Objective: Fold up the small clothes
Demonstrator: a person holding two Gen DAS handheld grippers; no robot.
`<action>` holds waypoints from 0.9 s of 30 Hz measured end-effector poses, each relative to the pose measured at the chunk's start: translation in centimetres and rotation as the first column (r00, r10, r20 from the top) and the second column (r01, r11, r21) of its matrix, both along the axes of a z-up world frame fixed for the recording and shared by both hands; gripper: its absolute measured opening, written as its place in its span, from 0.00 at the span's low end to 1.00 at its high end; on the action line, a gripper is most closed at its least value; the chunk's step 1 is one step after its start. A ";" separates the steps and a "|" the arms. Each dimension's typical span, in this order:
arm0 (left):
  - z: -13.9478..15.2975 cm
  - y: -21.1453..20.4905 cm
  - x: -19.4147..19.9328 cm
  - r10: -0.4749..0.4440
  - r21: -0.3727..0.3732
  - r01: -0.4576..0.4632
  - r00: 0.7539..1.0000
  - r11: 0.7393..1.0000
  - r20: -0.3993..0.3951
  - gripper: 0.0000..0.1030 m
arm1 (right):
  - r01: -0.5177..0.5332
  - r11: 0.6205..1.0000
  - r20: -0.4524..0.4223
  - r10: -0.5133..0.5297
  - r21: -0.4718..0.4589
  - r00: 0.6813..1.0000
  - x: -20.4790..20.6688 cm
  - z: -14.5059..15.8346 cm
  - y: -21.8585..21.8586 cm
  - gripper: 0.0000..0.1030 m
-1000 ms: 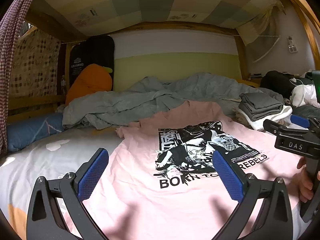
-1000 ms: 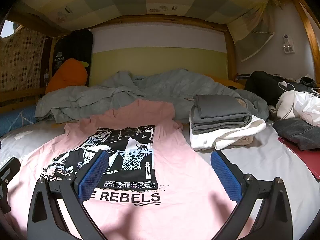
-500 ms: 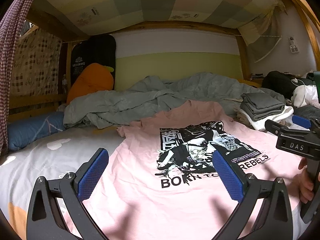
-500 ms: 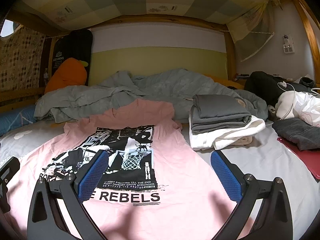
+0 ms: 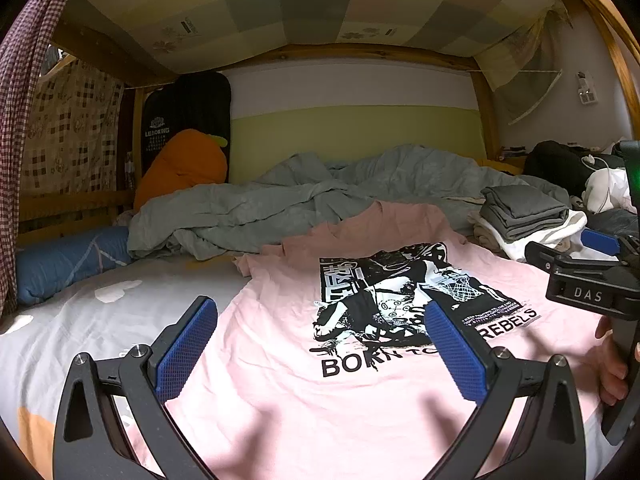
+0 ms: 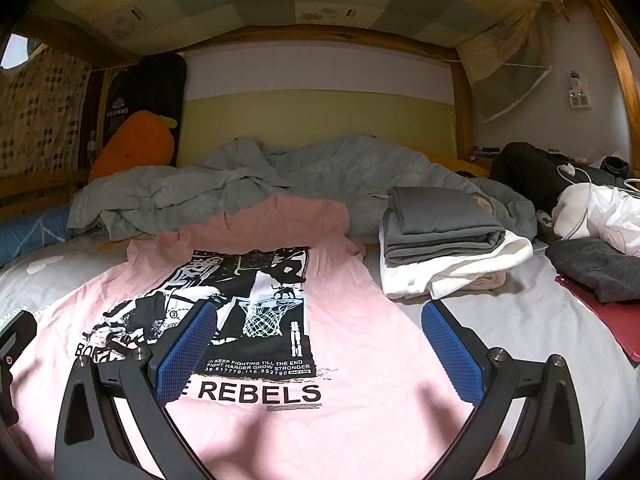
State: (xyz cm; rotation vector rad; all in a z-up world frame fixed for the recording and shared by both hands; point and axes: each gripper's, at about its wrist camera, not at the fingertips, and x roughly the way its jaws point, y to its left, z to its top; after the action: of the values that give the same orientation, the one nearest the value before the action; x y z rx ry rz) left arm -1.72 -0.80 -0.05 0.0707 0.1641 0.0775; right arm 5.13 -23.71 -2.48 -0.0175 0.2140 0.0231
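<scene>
One pink T-shirt (image 5: 304, 392) lies flat, print side up, on the grey bedsheet (image 5: 80, 320), its collar end pointing away from me towards the rumpled grey-green duvet (image 5: 280, 208) and its hem end nearest my tools. The long axis of the shirt therefore runs straight ahead of both grippers, slightly angled to the left in the right wrist view. My left gripper (image 5: 322, 344) hovers over the shirt's left half with its jaws spread wide and nothing between them; my right gripper (image 6: 316, 350) hangs over the right half, equally wide and empty, its outer finger above the shirt's right edge. Neither touches the cloth, as far as I can tell. I judge each gripper nearest to its own side seam, so a lengthwise fold would begin with each taking its own edge.

Legible print on the shirt: "BORN TO", "REBELS", and in small type "KEEP FIGHTING TILL THE END / FIGHT HARDER GROW STRONGER". The right gripper's body, seen from the left wrist, bears "DAS". To the right, just beside the shirt, stands a stack of folded clothes (image 6: 444, 236), grey on white. At the far left, a black bag (image 5: 180, 120) marked "LEAOKING" leans behind an orange carrot plush (image 5: 180, 168).
</scene>
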 end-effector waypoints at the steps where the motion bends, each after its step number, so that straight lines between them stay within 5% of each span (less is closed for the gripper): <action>1: 0.0 -0.1 0.0 0.000 0.001 0.000 1.000 1.000 0.000 1.00 | 0.001 1.000 0.000 -0.001 0.001 1.000 0.0 0.0 0.1 1.00; 19: 0.4 -0.5 -1.4 0.016 0.015 -0.017 0.998 1.000 0.068 1.00 | 0.013 0.997 0.089 -0.006 -0.071 0.996 -1.9 0.4 1.4 1.00; 27: 2.5 -0.2 -3.6 0.039 0.022 -0.042 0.991 0.999 0.126 1.00 | -0.052 0.999 0.056 0.051 0.013 0.997 -2.8 2.5 0.5 1.00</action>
State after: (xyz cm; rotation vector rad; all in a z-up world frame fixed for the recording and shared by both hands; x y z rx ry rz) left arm -5.31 -0.96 2.48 0.0866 0.0393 0.1242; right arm 2.37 -23.17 0.05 -0.0089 0.1576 0.0757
